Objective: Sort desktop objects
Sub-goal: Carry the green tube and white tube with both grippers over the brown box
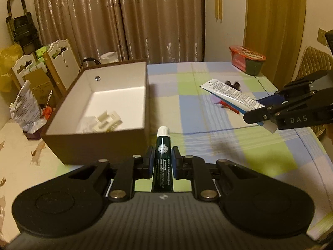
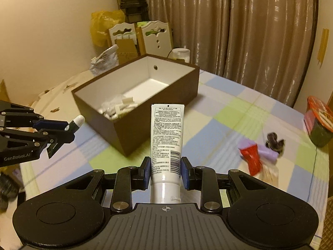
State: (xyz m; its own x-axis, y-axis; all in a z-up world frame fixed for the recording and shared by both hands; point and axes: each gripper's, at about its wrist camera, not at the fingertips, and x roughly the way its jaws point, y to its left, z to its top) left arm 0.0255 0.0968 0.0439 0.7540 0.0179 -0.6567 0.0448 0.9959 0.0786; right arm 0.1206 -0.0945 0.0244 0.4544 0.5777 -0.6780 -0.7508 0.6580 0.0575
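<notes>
Ahead of both tools, the brown box (image 2: 135,98) sits on the checked worktop (image 1: 187,104). The right tool (image 2: 165,167) clamps a white tube (image 2: 166,133); the left tool (image 1: 163,162) clamps a green tube (image 1: 162,158). Only the right view shows the red clip (image 2: 250,158) clearly.

Dim, warm yellowish indoor light from above. Strong fisheye bending with black corners in both views. Soft sheen on the curtains (image 1: 116,16) far ahead. Faint blurred shadow on the tablecloth (image 1: 224,148) just ahead. Motion blur on the small items (image 2: 262,152) off to the right.
</notes>
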